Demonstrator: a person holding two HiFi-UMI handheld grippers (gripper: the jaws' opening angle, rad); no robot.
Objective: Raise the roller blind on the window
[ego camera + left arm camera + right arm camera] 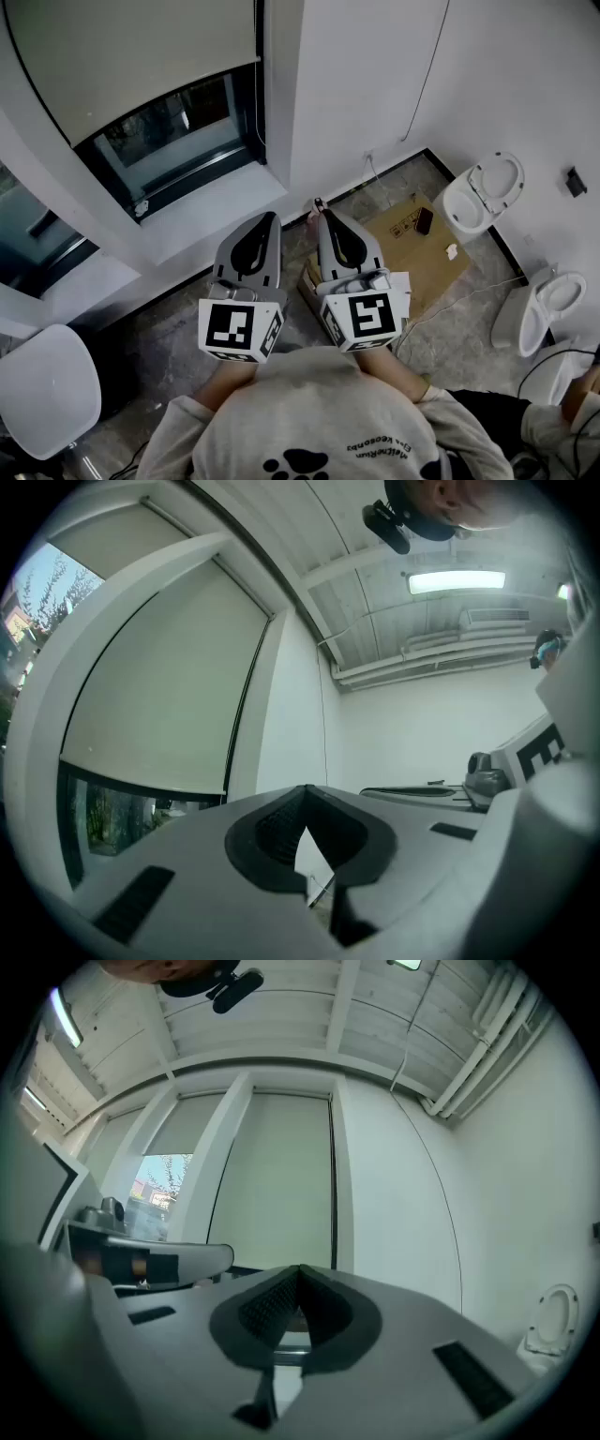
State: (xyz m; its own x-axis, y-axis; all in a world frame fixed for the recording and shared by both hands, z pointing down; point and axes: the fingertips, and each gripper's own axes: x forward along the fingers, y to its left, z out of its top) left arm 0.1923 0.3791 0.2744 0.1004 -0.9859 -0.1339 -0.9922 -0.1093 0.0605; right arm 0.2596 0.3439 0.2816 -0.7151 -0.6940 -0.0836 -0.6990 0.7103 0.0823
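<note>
My left gripper (266, 218) and right gripper (322, 212): jaws pressed together, empty. Roller blind (131, 56): far, ahead-left. Its upright right edge (258, 94) looks nearer my left gripper.

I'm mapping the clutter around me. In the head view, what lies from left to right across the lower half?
White round seat, left gripper, right gripper, flat brown cardboard, nearer white toilet.

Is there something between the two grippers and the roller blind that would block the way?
Nothing visible does. The left gripper and the right gripper are both shut and empty, and they point toward the window. Only open air shows between them and the roller blind. The white sill lies below the blind.
</note>
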